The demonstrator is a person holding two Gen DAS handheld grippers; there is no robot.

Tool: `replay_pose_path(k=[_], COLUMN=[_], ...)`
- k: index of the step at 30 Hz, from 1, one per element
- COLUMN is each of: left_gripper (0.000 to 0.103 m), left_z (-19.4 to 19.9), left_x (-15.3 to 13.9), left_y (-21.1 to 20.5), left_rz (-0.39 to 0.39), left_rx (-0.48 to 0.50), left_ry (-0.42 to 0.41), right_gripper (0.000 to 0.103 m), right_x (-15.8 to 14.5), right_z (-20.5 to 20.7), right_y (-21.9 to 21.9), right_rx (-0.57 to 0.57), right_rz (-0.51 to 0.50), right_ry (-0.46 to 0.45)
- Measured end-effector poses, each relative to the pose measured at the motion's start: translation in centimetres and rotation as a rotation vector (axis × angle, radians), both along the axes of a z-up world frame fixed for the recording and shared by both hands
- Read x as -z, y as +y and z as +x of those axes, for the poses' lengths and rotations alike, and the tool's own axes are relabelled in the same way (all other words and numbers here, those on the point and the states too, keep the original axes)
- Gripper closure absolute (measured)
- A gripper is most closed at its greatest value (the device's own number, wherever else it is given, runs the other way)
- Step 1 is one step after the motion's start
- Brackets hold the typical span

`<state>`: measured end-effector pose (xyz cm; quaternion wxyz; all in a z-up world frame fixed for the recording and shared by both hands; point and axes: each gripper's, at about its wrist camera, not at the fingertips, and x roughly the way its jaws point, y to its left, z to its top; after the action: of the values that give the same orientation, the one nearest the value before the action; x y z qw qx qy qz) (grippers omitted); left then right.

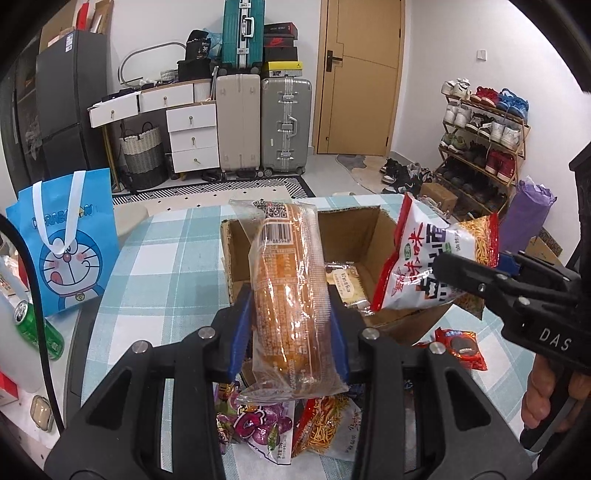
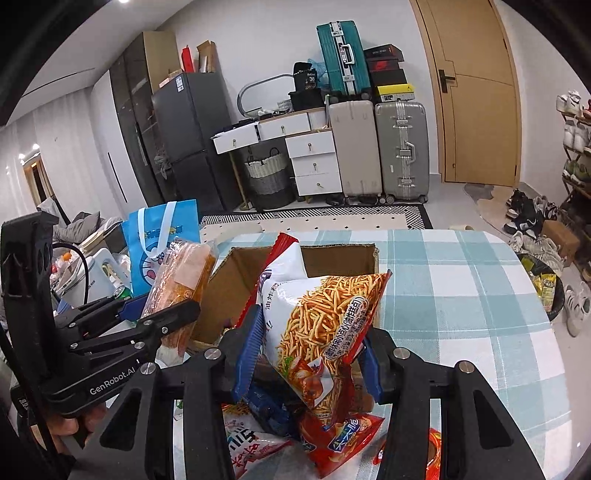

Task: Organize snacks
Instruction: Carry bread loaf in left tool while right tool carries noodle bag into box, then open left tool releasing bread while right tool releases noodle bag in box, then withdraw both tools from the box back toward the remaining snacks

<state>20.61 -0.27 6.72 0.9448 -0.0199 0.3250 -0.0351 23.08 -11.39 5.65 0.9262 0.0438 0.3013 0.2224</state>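
The left gripper (image 1: 291,325) clamps a wrapped bread loaf (image 1: 286,280) — held above the cardboard box (image 1: 365,229). The right gripper (image 2: 308,350) pinches a noodle snack bag (image 2: 321,325) beside it.

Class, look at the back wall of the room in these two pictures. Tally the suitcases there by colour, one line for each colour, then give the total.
Teal suitcase, standing on top: 1
Beige suitcase, on the floor: 1
Silver-grey suitcase, on the floor beside the beige one: 1
Total: 3
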Motion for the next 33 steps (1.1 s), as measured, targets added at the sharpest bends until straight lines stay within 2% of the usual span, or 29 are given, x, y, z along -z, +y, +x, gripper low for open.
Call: replay_pose_path(k=[17, 21, 24, 25, 26, 27, 29, 31, 33], left_gripper=[0.068, 0.066, 0.040, 0.025, 0.016, 0.015, 0.011, 0.001, 0.001], left_z=[2.1, 1.8, 1.4, 1.1, 0.8, 0.4, -0.1, -0.7, -1.5], left_x=[1.6, 1.3, 0.8, 0.5, 0.3, 0.0, -0.2, -0.4, -0.4], left_y=[-0.6, -0.8, -0.5, -0.4, -0.2, 0.1, 0.4, 0.9, 1.4], left_rz=[0.030, 0.045, 0.030, 0.024, 0.017, 0.011, 0.002, -0.008, -0.020], left_rx=[-0.005, -0.007, -0.009, -0.015, -0.021, -0.024, -0.018, -0.027, -0.035], left_ry=[0.028, 0.018, 0.012, 0.006, -0.005, -0.016, -0.013, -0.005, -0.006], right_gripper=[0.055, 0.051, 0.050, 0.049, 0.041, 0.029, 0.016, 0.009, 0.002], right_x=[1.3, 0.7, 0.0, -0.1, -0.2, -0.3, -0.5, -0.5, -0.3], right_z=[1.6, 0.8, 0.3, 0.2, 0.1, -0.1, -0.6, -0.9, -1.3], right_y=[-0.4, -0.6, -0.8, -1.0, -1.2, -1.4, -2.2, -2.7, -3.3], right_rx=[0.016, -0.005, 0.004, 0.007, 0.012, 0.020, 0.038, 0.041, 0.042], right_rz=[0.015, 0.040, 0.031, 0.028, 0.024, 0.018, 0.011, 0.008, 0.002], right_ry=[0.032, -0.010, -0.038, -0.038, -0.040, -0.043, -0.050, -0.040, -0.025])
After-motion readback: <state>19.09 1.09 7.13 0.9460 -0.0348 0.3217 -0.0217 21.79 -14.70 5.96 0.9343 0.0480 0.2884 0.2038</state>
